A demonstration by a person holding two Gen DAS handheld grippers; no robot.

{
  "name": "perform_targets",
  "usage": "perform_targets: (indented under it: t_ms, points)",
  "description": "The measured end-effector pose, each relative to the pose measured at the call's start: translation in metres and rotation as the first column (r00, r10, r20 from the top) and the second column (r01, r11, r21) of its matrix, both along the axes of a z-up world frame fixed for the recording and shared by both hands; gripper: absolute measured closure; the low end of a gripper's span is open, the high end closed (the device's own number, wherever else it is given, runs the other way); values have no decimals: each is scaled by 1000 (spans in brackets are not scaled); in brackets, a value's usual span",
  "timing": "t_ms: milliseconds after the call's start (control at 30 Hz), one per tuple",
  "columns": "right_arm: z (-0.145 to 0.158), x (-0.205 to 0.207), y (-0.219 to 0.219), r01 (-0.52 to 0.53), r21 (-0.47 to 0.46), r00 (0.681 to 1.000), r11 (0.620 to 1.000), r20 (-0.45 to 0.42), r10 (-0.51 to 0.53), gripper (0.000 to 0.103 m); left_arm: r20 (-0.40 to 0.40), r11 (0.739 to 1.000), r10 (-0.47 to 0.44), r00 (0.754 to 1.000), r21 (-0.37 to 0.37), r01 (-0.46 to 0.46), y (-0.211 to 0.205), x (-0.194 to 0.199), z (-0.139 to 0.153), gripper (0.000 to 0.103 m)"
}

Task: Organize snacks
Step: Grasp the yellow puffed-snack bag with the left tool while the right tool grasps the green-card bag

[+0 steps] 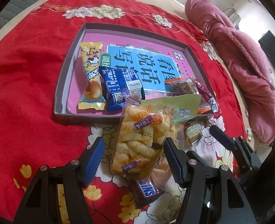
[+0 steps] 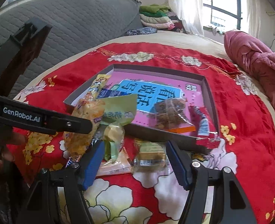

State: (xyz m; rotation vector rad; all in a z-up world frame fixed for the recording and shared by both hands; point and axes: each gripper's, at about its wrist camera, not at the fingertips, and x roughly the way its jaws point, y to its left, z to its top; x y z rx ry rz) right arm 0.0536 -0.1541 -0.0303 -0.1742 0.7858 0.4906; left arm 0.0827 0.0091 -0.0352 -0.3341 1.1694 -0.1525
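Plainly, we had both grippers over the red floral bedspread point(image 1: 25, 97), just short of the shallow grey box point(image 1: 62, 85) that serves as the snack tray. Our left gripper point(image 1: 135, 160) had its jaws spread, and the clear bag of puffed corn snacks point(image 1: 137, 143) lay between them, its long axis running away from us toward the box's near wall. The blue pads did not look to be pressing on it, though the right pad sat very close to the bag's edge and we could not be sure. Our right gripper point(image 2: 133, 162) was likewise spread, with a small clear-wrapped brown snack point(image 2: 150, 156) lying just ahead between its fingers, on the cloth outside the box. So each hand had its own nearest target.

Inside the box lay a yellow egg-print packet point(image 1: 90, 74), a dark blue packet point(image 1: 118, 89), an orange-edged biscuit pack point(image 1: 184, 87) and a red wrapper point(image 1: 210, 102) hanging over the near corner. A pale green packet point(image 1: 178, 108) straddled the near wall. A Snickers bar point(image 1: 146, 188) lay loose under the puffed bag.
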Motion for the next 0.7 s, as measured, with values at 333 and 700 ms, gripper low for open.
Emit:
perform_targets:
  t_ms: [333, 700]
  points:
    - [-9, 7, 17, -43, 14, 999, 999, -28, 44, 36, 2, 998, -3, 1000, -57, 3, 2, 7, -7, 36]
    - [-15, 16, 28, -69, 38, 997, 997, -44, 70, 36, 4, 995, -10, 1000, -103, 11, 5, 11, -11, 51]
